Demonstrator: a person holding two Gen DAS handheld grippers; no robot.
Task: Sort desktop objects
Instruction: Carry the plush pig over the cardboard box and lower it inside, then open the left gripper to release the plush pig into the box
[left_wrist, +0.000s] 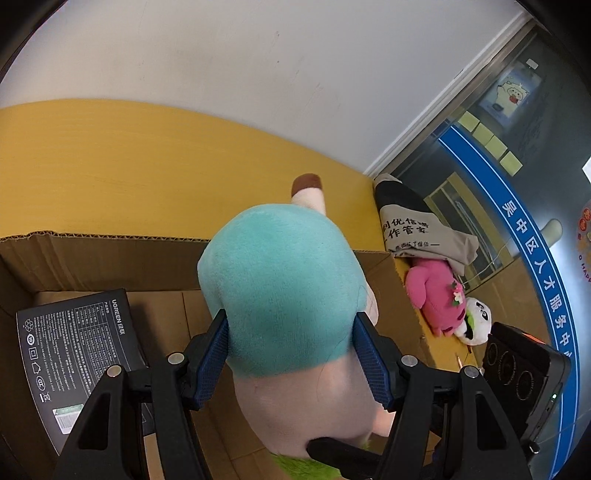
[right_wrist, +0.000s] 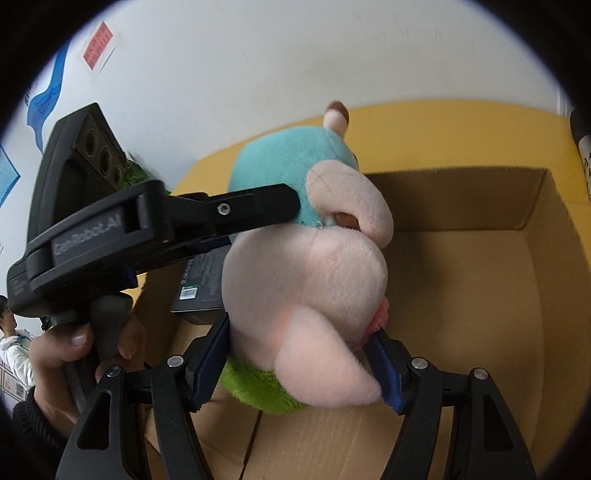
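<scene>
Both claws, left claw (left_wrist: 290, 350) and right claw (right_wrist: 301, 363), gripped the plush toy (left_wrist: 280, 295) above the cardboard box (right_wrist: 480, 280). Releasing unevenly could tip the toy onto the black box (left_wrist: 77, 358).

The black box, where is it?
In the left wrist view, the black box lies inside the cardboard box, at its left, beside the plush toy.

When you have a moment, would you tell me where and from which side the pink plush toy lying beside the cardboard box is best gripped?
Grip the pink plush toy across its round body, coming down from above. It lies flat on the yellow table with its sides exposed. A grey bag covers one end and a white panda toy touches the other, so the middle is probably the freest part.
</scene>
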